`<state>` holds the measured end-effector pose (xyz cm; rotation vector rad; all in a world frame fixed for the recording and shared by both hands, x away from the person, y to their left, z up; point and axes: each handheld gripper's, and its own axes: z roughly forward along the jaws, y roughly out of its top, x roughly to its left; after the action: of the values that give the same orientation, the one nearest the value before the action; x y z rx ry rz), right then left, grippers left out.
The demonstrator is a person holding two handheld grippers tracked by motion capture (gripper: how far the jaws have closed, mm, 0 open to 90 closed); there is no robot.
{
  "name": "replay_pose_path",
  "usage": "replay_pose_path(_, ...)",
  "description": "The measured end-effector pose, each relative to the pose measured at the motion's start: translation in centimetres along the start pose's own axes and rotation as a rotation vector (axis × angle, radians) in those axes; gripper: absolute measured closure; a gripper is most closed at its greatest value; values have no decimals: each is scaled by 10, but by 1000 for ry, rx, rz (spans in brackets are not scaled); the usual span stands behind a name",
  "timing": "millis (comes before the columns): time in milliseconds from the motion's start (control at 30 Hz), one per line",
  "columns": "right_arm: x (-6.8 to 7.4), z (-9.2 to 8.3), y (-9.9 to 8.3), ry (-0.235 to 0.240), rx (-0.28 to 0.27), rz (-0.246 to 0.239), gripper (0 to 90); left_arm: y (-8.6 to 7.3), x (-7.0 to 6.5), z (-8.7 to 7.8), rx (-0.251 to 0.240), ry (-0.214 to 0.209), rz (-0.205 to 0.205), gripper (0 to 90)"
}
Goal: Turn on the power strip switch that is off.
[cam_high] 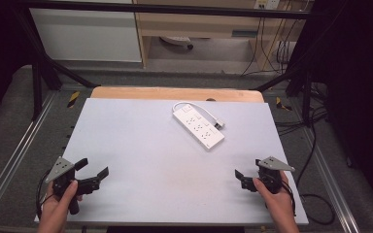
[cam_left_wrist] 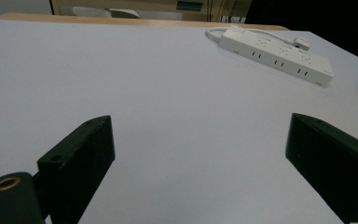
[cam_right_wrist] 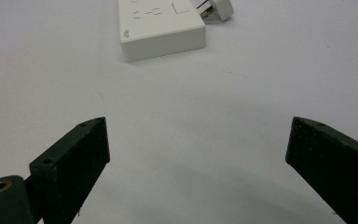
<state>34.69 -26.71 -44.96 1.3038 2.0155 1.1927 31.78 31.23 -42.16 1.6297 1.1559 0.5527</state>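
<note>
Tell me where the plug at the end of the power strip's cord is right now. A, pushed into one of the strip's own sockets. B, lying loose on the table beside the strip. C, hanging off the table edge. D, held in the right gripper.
B: the plug lies on the table next to the power strip, and both grippers are open, holding nothing.

Open white table [cam_high: 141,160] across the lower and left frame, free for passage between left gripper [cam_high: 93,170] and right gripper [cam_high: 247,173], both jaws spread wide. Sole obstacle upper right of centre: white power strip [cam_high: 197,127] lying diagonally, with its cord and plug [cam_high: 219,125] just beside.
</note>
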Motion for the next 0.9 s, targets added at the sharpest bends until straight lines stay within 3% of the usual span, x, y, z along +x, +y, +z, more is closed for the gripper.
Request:
replay_pose_path(167, -7, -2, -1, -22, -12, 37, 63, 1, 4, 0, 5, 13, 1, 78)
replay_pose_path(400, -4, -4, 2, -1, -28, 34, 54, 2, 4, -3, -15, 16, 25, 64)
replay_pose_path(667, 0, -11, 10, 15, -67, 23, 52, 4, 10, -5, -36, 22, 24, 65)
replay_pose_path(767, 2, -16, 19, 8, -92, 16, 51, 6, 12, 0, -47, 16, 5, 65)
replay_pose_path(900, 2, -17, 29, -10, -119, 19, 55, 11, 15, 9, -43, 31, 25, 70)
